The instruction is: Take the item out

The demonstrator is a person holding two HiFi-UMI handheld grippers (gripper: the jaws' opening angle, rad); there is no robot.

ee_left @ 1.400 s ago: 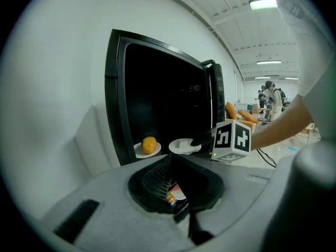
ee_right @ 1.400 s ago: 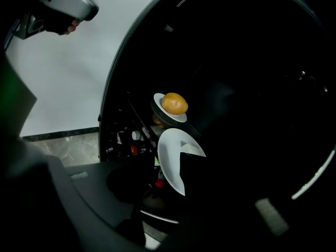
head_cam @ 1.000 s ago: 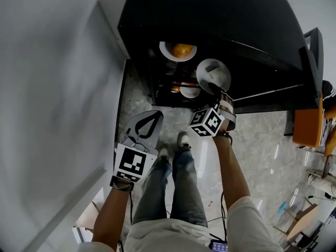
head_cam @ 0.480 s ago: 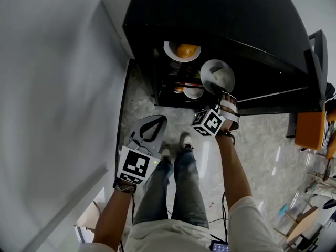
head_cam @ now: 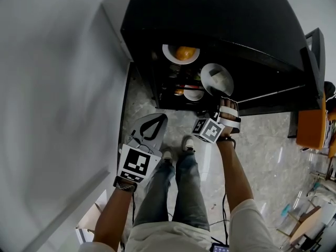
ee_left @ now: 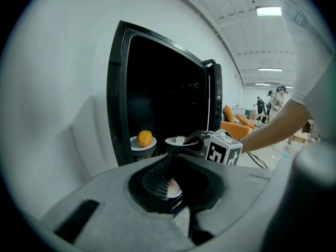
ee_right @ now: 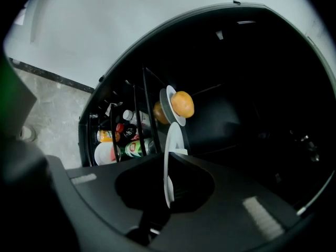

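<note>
- While you stood before it, the black cabinet (head_cam: 220, 14) filled the top of the head view. Its front was open, with a white wall (head_cam: 52, 88) to its left and a pale stone floor (head_cam: 262, 146) under your feet.
- Your left gripper (head_cam: 156, 118) hung low and well apart from the cabinet, above the floor beside your left leg. Its jaws were drawn together at the tips with nothing between them.
- Your right gripper (head_cam: 216, 94) reached to the cabinet's open front. Its jaws were closing, and in the right gripper view the rim of the white plate (ee_right: 169, 156) stood edge-on between them, against the ribbed pad.
- The white plate (head_cam: 218, 77) sat at the front edge of the shelf, its near rim in your right gripper and the rest of it beyond the jaw tips, toward the dark interior.
- A second plate (head_cam: 170, 54) stood just beside it to the left and apart from your gripper, carrying an orange (head_cam: 186, 52).
- On a lower shelf lay a white bowl (head_cam: 192, 92), below the held plate; in the right gripper view a cluster of bottles and cans (ee_right: 128, 135) lay next to it behind the shelf bars.
- A small pale piece (head_cam: 216, 73) rested on the white plate; what it was could not be made out.
</note>
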